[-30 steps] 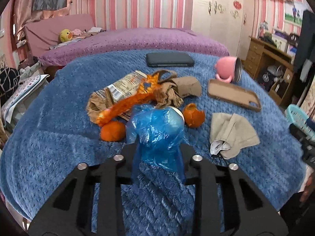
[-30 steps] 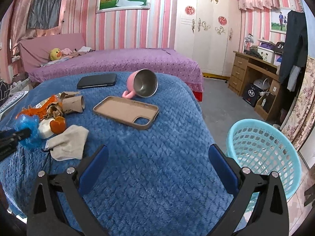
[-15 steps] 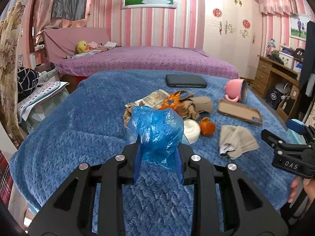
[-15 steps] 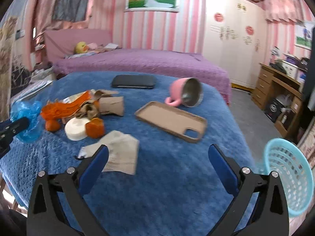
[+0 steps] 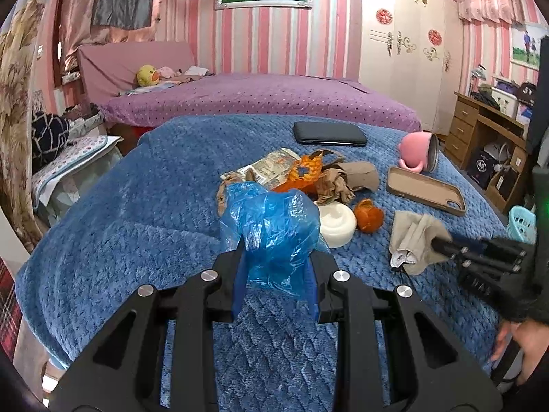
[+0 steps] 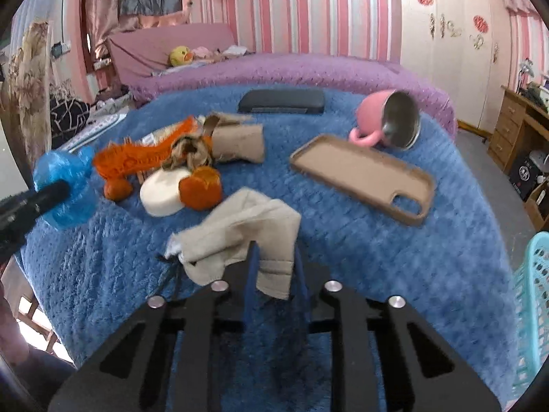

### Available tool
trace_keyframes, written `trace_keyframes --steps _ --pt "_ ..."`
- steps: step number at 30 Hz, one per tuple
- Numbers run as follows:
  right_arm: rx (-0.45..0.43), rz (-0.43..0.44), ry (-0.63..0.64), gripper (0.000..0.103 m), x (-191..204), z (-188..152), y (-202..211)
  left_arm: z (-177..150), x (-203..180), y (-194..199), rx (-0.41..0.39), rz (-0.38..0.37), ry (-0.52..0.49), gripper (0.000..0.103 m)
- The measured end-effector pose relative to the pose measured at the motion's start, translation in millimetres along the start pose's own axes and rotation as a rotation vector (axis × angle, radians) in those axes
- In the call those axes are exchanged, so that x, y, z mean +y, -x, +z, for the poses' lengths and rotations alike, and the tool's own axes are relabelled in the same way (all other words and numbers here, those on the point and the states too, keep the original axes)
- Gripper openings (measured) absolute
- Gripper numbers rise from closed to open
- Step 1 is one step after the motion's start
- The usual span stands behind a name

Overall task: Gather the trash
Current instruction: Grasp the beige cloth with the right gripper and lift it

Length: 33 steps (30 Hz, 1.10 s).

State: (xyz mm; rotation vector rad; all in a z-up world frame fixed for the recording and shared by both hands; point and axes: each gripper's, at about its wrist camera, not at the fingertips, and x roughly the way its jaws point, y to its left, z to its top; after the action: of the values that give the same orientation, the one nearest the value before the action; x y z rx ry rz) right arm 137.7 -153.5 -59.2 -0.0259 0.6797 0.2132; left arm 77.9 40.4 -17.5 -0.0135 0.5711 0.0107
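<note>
While the left tool grips a blue plastic bag, the right tool is closing on a beige cloth beside the phone case; next, carry both binward

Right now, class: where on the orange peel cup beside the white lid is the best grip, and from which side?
Grip the orange peel cup across its upright rim, coming from above: its open side faces up, and the white lid touches its left flank.

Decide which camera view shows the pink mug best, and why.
The right wrist view: the pink mug lies on its side, its steel inside facing the camera. In the left wrist view the pink mug looks smaller, its mouth edge-on.
</note>
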Motion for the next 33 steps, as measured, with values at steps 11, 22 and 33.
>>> trace_keyframes --steps 11,22,33 --pt "-0.103 -0.019 -0.045 0.011 -51 11 54 8 -33 17 -0.029 -0.013 -0.049 0.027" --pt "-0.129 -0.063 -0.046 0.008 -100 11 86 16 -78 24 -0.029 -0.084 -0.05 0.027" --pt "-0.131 -0.099 -0.025 0.008 -126 10 103 22 -109 13 -0.017 -0.133 -0.071 0.027"
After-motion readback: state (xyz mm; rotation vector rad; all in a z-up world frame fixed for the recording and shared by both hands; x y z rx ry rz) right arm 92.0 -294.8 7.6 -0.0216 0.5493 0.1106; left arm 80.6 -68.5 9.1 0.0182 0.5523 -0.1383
